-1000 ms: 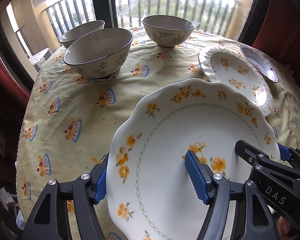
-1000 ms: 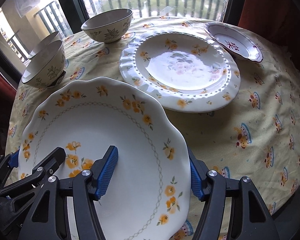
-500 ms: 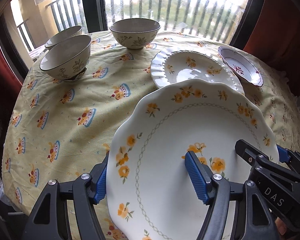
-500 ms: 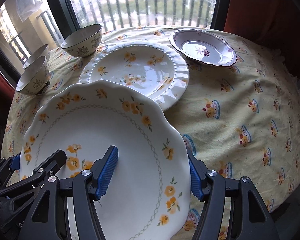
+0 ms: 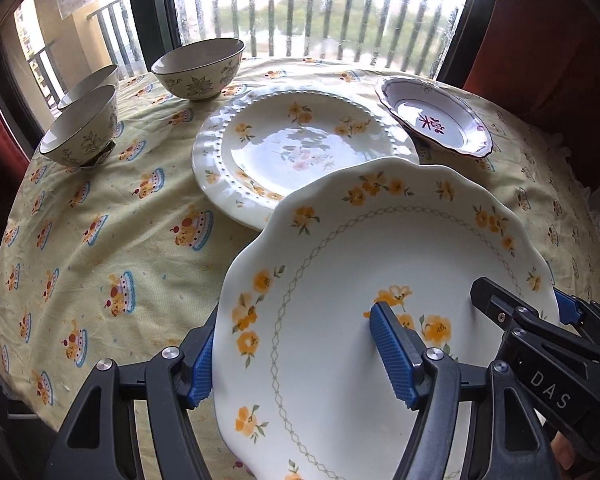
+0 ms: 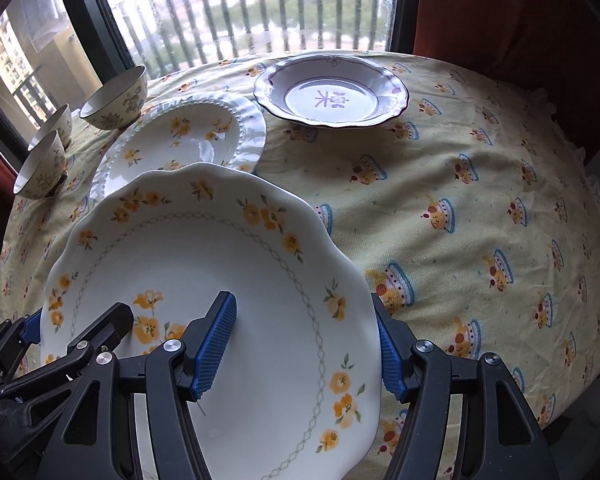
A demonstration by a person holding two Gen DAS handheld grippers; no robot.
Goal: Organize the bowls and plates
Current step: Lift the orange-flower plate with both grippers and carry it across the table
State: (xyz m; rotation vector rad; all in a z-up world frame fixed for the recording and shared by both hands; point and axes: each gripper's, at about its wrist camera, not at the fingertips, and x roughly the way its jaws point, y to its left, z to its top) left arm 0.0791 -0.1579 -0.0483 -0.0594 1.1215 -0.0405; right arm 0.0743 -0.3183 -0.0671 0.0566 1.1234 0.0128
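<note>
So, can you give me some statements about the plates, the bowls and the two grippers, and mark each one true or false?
1. Both the left gripper and the right gripper hold the large scalloped white plate with orange flowers. True.
2. The purple-rimmed dish with a red character lies on top of the beaded white plate with yellow flowers. False: it rests on the yellow cupcake-print tablecloth, beside that plate.
3. Three cream ceramic bowls with leaf drawings are on the table. True.
4. All three bowls are stacked together. False: the bowl near the window stands alone; the other two are close together.
5. The held plate is empty. True.
</note>
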